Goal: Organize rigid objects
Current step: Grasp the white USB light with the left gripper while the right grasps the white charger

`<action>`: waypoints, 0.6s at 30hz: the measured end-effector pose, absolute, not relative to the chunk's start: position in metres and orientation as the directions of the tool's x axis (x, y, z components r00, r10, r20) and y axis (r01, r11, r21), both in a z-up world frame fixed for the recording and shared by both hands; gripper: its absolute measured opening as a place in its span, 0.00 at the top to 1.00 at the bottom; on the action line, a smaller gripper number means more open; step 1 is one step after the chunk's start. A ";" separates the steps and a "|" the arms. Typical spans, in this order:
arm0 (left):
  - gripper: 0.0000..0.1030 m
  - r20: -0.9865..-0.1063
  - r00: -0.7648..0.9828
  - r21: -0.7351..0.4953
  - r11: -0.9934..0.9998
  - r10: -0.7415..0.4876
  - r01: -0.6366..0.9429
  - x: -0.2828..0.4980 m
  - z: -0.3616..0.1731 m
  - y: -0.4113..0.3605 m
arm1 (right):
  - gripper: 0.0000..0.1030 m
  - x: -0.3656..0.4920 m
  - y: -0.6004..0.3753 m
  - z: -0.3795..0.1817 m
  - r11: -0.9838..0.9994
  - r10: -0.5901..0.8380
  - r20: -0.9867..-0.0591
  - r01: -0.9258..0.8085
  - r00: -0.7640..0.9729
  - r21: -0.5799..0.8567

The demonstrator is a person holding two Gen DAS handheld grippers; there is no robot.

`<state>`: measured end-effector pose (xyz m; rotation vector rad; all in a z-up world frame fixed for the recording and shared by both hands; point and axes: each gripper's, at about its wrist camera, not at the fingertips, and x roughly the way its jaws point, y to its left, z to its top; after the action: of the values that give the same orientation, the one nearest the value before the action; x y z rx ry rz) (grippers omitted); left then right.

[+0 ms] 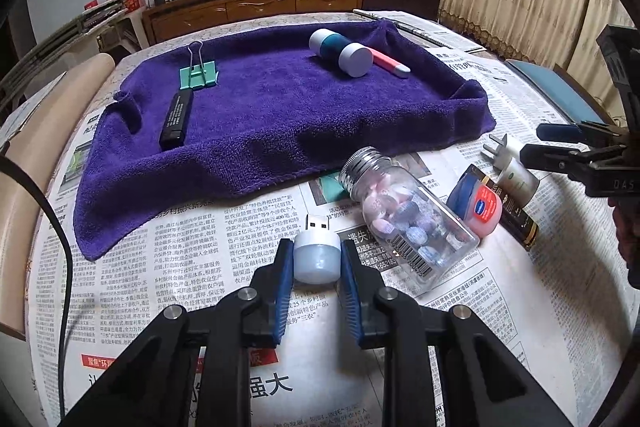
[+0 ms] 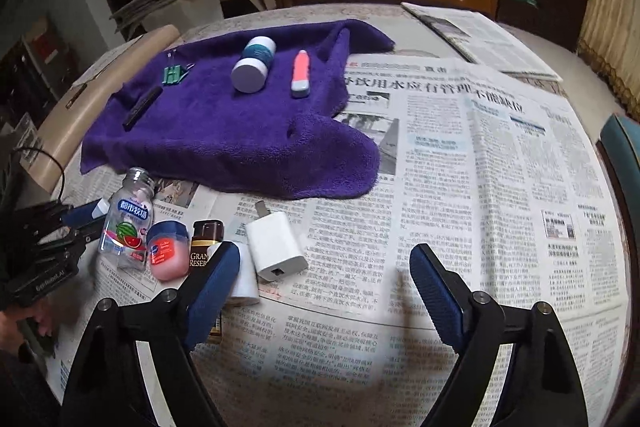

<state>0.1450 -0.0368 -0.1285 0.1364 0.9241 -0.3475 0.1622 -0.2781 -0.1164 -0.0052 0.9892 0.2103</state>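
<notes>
On the far left of the purple towel [image 1: 280, 115] we see a green clip [image 1: 198, 75] and a black stick [image 1: 176, 121], with a white jar [image 1: 340, 53] further right. Near us, our left gripper [image 1: 316, 259] pinches a small white USB light [image 1: 317, 255] on the newspaper [image 1: 180, 267]. Right of it lie a candy bottle [image 1: 404, 211] and pink tin [image 1: 478, 207], and our right gripper [image 2: 320, 283] gapes wide, holding nothing, just beside a white charger [image 2: 276, 245].
</notes>
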 end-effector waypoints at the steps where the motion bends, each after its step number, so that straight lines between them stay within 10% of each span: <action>1: 0.78 -0.800 0.551 -0.034 0.936 -0.236 0.351 0.145 -0.128 -0.037 | 0.16 0.162 -0.278 -0.116 0.980 0.174 -0.830 -0.179 0.531 0.091; 18: 0.78 -0.803 0.543 -0.045 0.934 -0.245 0.355 0.147 -0.128 -0.036 | 0.27 0.168 -0.278 -0.126 0.965 0.158 -0.854 -0.259 0.496 0.027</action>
<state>0.1467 -0.0361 -0.1277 0.1287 0.9317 -0.3574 0.1678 -0.2778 -0.1264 -0.1095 1.0210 0.2530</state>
